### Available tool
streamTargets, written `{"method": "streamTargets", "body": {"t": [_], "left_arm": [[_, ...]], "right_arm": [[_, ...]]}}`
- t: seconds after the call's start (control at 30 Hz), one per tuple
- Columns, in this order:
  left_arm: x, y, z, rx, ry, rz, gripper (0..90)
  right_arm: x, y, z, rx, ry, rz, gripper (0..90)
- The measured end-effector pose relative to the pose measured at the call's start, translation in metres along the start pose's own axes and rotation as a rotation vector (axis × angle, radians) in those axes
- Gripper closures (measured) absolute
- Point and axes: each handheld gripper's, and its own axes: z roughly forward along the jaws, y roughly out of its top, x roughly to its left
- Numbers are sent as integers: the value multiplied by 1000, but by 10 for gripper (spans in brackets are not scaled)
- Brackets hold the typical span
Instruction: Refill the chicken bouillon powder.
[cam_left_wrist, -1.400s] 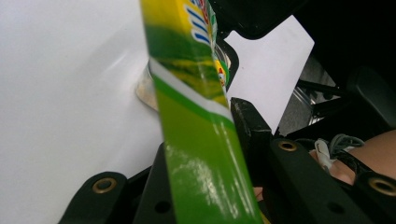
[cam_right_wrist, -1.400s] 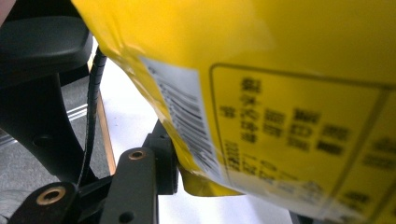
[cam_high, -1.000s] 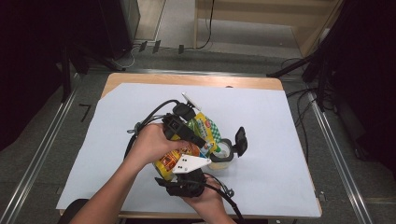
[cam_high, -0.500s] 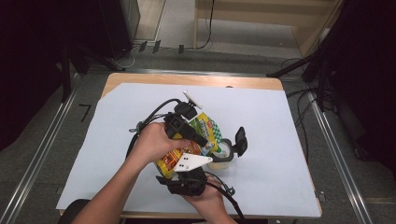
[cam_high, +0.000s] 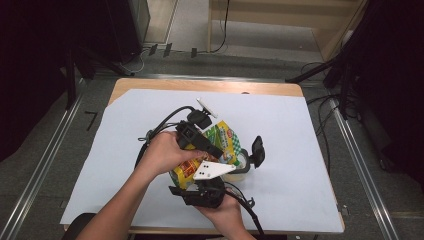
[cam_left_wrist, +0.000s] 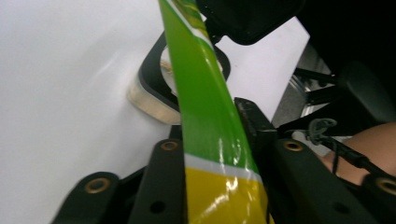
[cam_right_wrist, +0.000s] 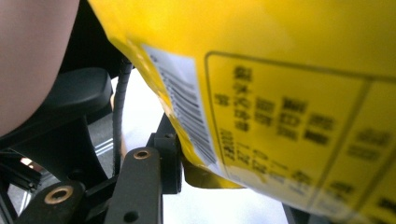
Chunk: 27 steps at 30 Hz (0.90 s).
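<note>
High view: you hold the snack bag (cam_high: 210, 150) just above the white-covered worktop (cam_high: 300, 130), near its middle, with the left hand-held gripper (cam_high: 212, 149) pinching it from the upper left and the right hand-held gripper (cam_high: 207, 182) taking its lower yellow end. The bag's green end hangs over a small clear container (cam_high: 242, 165) whose black lid (cam_high: 257, 149) stands open to the right. This looks like a pour into that container, so keep the bag's mouth over the opening and tilt slowly.

Left gripper view: your left jaws are clamped on the bag (cam_left_wrist: 210, 121), one on each face, with the film edge-on between them. The container (cam_left_wrist: 161, 91) sits on the worktop straight beyond the bag's green edge. Hold that pinch firm and steady; a thin film probably slips if you ease off.

Right gripper view: the bag's yellow back (cam_right_wrist: 280, 93) with its barcode presses close to the camera, and its lower corner lies against the left jaw. The other jaw is mostly hidden behind the bag, so I cannot tell whether this hand-held gripper truly clamps it. Check that hold before you lift this end.
</note>
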Motion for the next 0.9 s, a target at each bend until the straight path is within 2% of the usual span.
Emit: {"method": "streamTargets", "body": {"t": [0.1,0.23,0.37,0.5,0.6,0.9], "left_arm": [[-1,0,1,9,17,10,821],[-1,1,2,21,30,14,844],[-1,1,2,34,43,13,854],[-1,1,2,25,38,9,853],[-1,2,1,9,32,0,840],[4,4,1,22,25,-15,804]], "right_arm": [[1,-1,1,9,-14,-14,610],[2,-1,2,20,-22,-31,595],[7,-1,5,52,-55,-88,561],[9,-1,5,62,-88,-125,621],[7,0,4,58,-90,-119,625],[7,1,6,47,-55,-68,626]]}}
